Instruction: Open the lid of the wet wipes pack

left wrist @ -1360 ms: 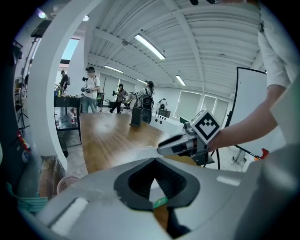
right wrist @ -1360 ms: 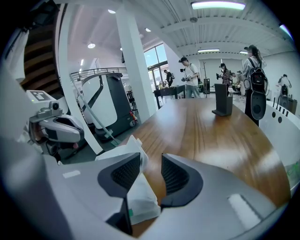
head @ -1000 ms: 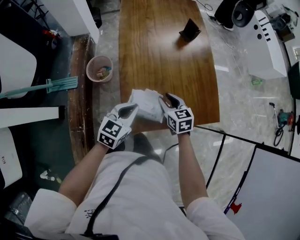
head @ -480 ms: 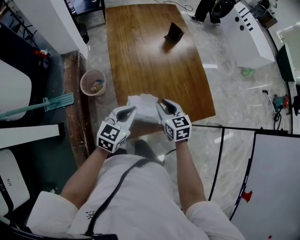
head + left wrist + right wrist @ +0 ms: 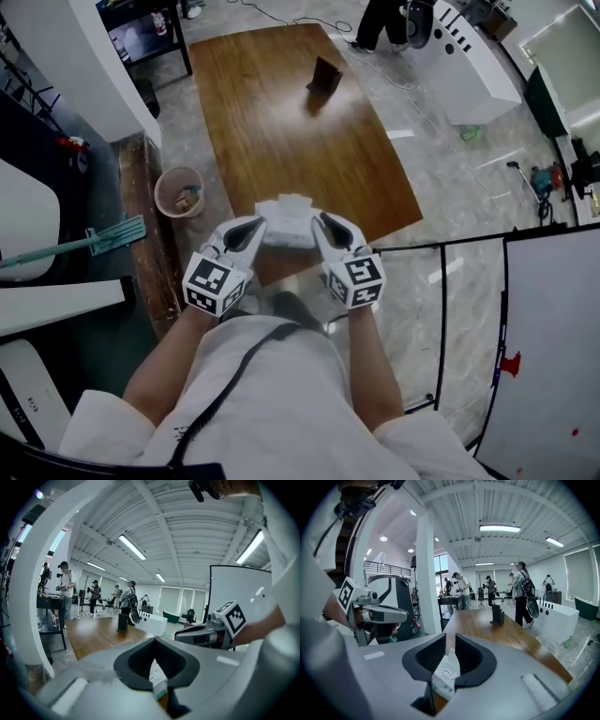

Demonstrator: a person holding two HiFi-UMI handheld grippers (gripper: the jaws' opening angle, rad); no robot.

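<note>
**Wet wipes pack (image 5: 286, 219) pinched from both sides**

White pack held between the two grippers in front of the person's chest. In head view it shows against the near end of the wooden tabletop (image 5: 281, 122).

Left hand-held gripper (image 5: 253, 229) at the pack's 9 o'clock, jaws pressed together on a thin edge of it; a green bit shows at the pinch. Right hand-held gripper (image 5: 325, 226) at the pack's 3 o'clock; its jaws have just been closing and now pinch the pack's white edge.

Both marker cubes face up toward the head camera. Whether the lid is open I can't tell.

Dark stand (image 5: 324, 75) upright at the tabletop's far end, 12 o'clock from the pack. Wastebasket (image 5: 178, 192) on the floor at 10 o'clock, teal mop (image 5: 94, 239) at 9 o'clock.
</note>
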